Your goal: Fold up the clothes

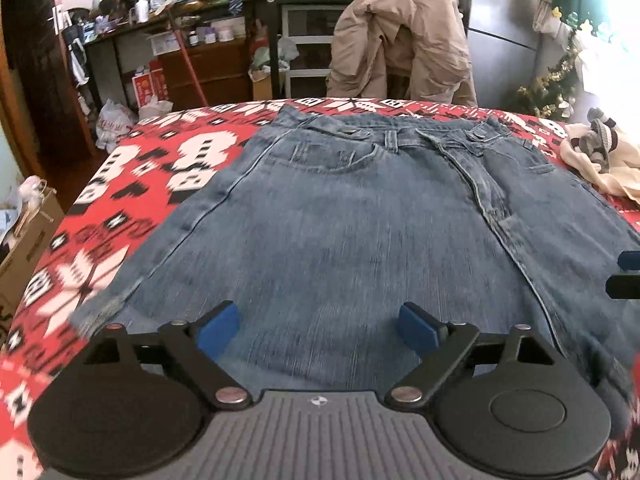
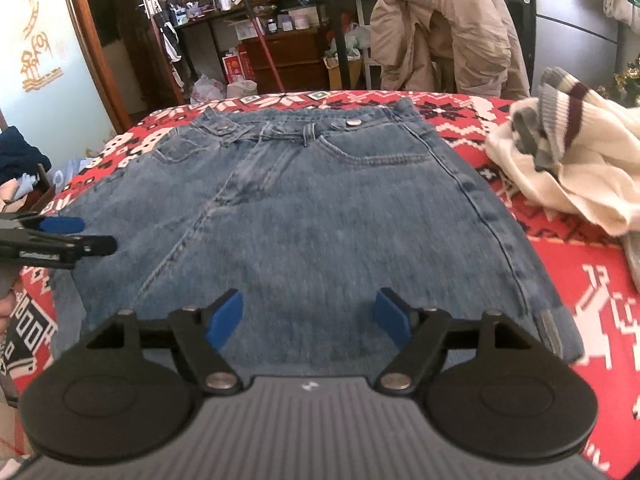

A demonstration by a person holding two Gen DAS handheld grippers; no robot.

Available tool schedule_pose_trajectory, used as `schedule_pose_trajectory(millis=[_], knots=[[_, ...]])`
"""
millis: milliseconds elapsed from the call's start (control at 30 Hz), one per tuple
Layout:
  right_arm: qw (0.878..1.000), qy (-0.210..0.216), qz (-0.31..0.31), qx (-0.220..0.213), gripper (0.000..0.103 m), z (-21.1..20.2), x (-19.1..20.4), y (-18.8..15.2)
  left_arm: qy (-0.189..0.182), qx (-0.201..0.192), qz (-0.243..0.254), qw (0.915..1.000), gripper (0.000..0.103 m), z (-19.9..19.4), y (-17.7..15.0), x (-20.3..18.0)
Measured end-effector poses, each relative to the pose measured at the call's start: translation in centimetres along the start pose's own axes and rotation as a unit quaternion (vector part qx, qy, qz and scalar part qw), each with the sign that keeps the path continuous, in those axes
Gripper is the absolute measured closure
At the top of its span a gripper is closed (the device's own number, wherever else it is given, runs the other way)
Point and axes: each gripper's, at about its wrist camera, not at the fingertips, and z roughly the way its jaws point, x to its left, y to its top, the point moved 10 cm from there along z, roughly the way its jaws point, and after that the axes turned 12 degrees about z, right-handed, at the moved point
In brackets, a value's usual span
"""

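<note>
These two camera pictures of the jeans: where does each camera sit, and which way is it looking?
Left wrist: sits on the left hand-held gripper, jaws open, looking across the jeans toward the waistband; right hand-held gripper tips at the right edge.
Right wrist: sits on the right hand-held gripper, jaws open, same direction; left hand-held gripper shows at the left edge.
Shared: jeans, red patterned blanket, cream sweater, tan jacket on a chair.
</note>
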Motion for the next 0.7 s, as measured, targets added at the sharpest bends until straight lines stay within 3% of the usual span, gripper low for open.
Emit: schedule_pose_trajectory(millis=[267,333,400,500,567,600,700], knots=[[0.998,-0.020,-0.054,0.001,0.025,-2.2,-0.3,-2.2,0.003,0.002,0.012,0.9999,0.018,-2.1,-1.2,-1.2],[0.997,-0.028,-0.071,0.002,0.026,-2.6,-0.1,-2.7,-0.001,0.002,0.009,1.0000,0.023,-2.3,-1.2,-1.5],[0.996,-0.031,-0.078,0.000,0.032,-2.9,0.3,-2.9,-0.002,-0.008,0.001,1.0000,0.033,-2.8,-0.7,-1.3],[0.997,-0.028,-0.077,-0.016,0.043,-3.5,0.8,-1.9,0.000,-0.032,-0.017,0.9993,0.039,-3.3,0.9,-0.9],[0.996,-0.024,-0.079,-0.036,0.064,-3.8,1.3,-0.9,-0.007,-0.038,-0.022,0.9990,0.050,-2.6,2.0,-0.9],[0.996,-0.028,-0.079,-0.039,0.070,-3.6,1.5,-0.4,-0.012,-0.033,-0.023,0.9991,0.062,-2.0,2.3,-1.0],[0.997,-0.033,-0.061,-0.039,0.074,-2.0,1.7,0.9,-0.020,-0.010,-0.027,0.9994,0.088,-0.2,2.2,-1.5]])
